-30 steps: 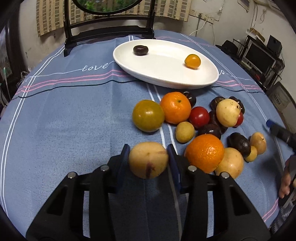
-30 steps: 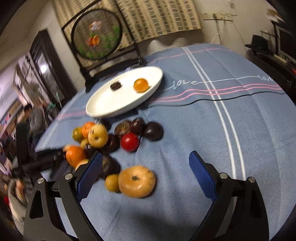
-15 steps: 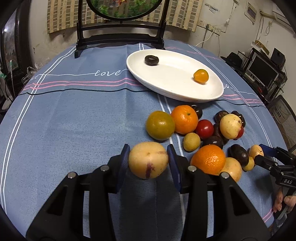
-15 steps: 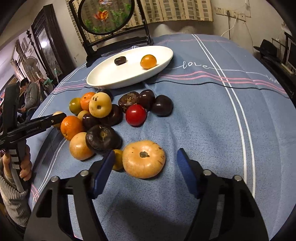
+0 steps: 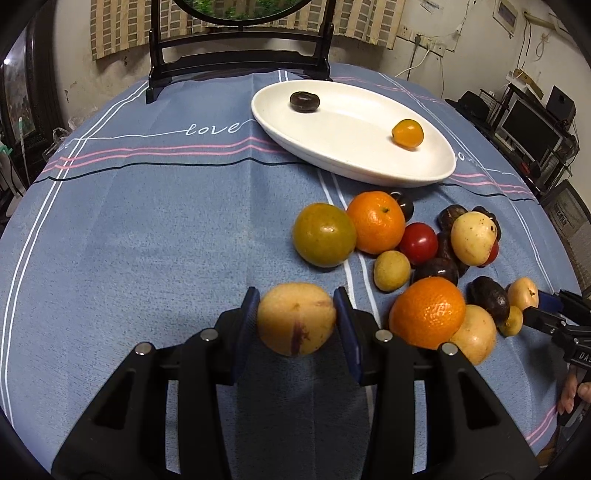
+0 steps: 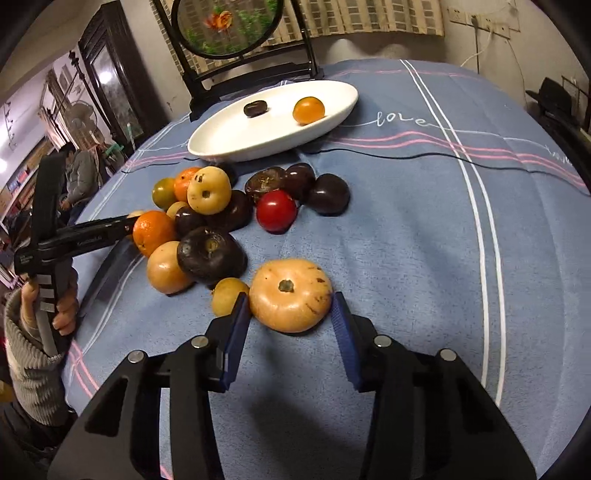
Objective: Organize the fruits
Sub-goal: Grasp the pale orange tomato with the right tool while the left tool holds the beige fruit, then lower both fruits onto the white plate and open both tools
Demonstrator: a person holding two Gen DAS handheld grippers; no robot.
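Observation:
My left gripper (image 5: 295, 306) is shut on a pale yellow fruit (image 5: 295, 323) with a purple streak, held just above the blue cloth, left of the fruit pile. My right gripper (image 6: 288, 304) is closing its jaws on a flat orange fruit (image 6: 290, 291) with a dark calyx; both blue pads (image 6: 236, 325) touch its sides and it rests on the cloth. A white oval plate (image 5: 354, 173) at the back holds a dark fruit (image 5: 304, 101) and a small orange one (image 5: 407, 133).
A loose pile lies between the grippers: oranges (image 5: 426, 312), a green-yellow fruit (image 5: 324, 234), a red tomato (image 6: 276, 211), dark purple fruits (image 6: 210, 254) and small yellow ones (image 6: 229, 295). A black framed screen (image 6: 229, 33) stands behind the plate. A person (image 6: 79, 173) stands far left.
The right gripper's jaws have come together from wide open until the pads reach the flat orange fruit. The left gripper keeps its hold on the yellow fruit.

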